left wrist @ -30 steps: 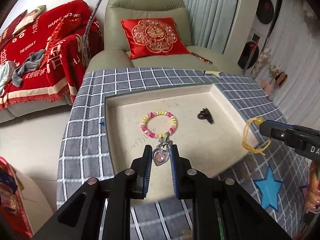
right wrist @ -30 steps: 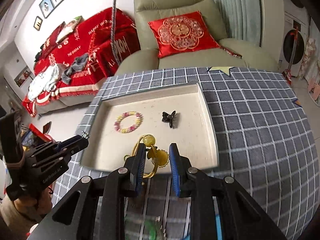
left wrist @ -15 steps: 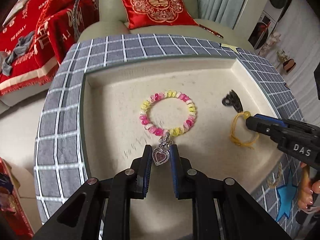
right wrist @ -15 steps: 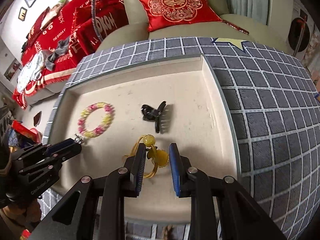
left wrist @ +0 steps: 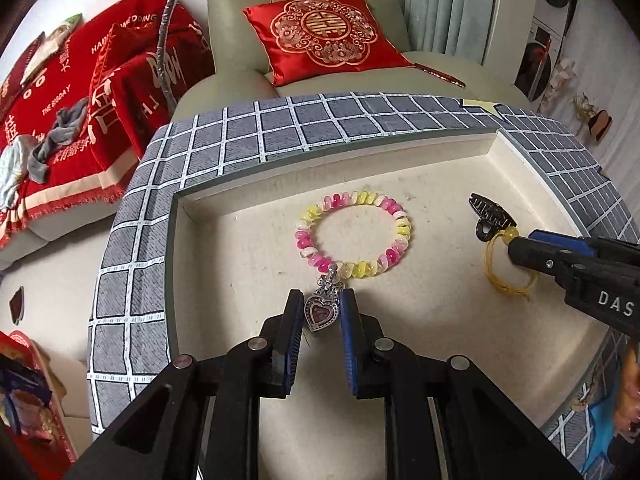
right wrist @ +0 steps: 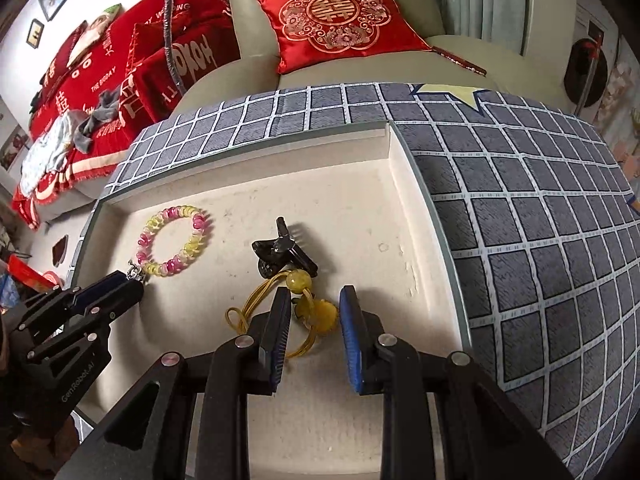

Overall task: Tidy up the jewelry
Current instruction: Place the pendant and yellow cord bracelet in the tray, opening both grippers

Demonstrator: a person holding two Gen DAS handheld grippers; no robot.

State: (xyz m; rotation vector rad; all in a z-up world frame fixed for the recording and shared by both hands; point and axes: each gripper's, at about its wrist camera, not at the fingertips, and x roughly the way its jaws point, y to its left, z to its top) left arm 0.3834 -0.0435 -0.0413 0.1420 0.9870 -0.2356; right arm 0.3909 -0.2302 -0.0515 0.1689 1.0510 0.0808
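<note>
A cream tray lies on a grey checked cloth. In it lie a pink and yellow bead bracelet, a black hair claw and a yellow cord bracelet. My left gripper stands low over the tray, its jaws a little apart around a silver heart pendant that touches neither pad. My right gripper is open around the cord bracelet's yellow beads, which lie on the tray next to the hair claw. The bead bracelet shows at left.
The checked cloth covers the table around the tray. A green armchair with a red cushion stands behind the table. A sofa with a red blanket is at the left.
Both grippers came down into the tray with their items. The left jaws have opened off the heart pendant and the right jaws have opened off the cord bracelet, which now lie on the tray.
</note>
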